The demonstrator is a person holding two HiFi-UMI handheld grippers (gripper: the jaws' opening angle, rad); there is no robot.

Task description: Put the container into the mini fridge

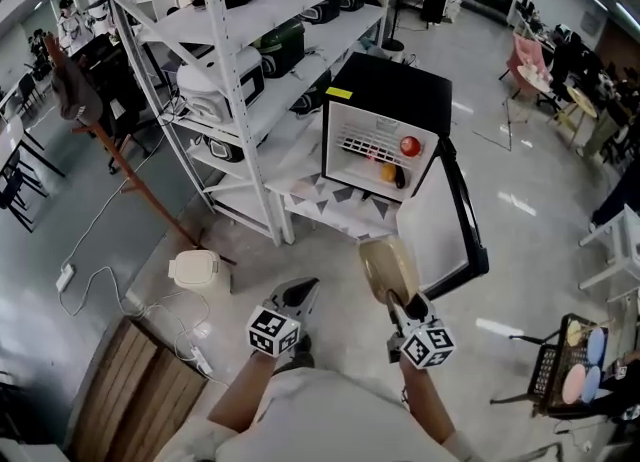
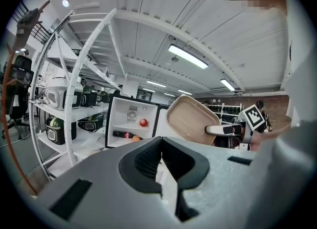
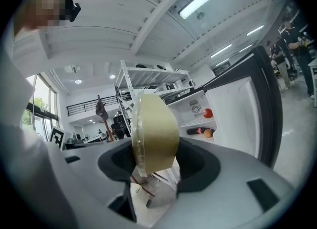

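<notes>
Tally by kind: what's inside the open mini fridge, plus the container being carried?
Red round fruit: 1
Orange round fruit: 1
Dark bottle, lying on its side: 1
Tan container, held in the right hand-held gripper: 1
Total: 4

Grey polished floor (image 1: 320,255): carries a white lidded cooker (image 1: 197,270), a white power strip (image 1: 65,276) with trailing cable, a slatted wooden panel (image 1: 140,390) and a white metal shelving rack (image 1: 245,100). The rack tiers hold a white domed cooker (image 1: 212,85) and several dark appliances (image 1: 283,45). Low white table with grey triangle pattern (image 1: 330,198), just beside the rack: supports a black mini fridge (image 1: 395,95), door open.
</notes>
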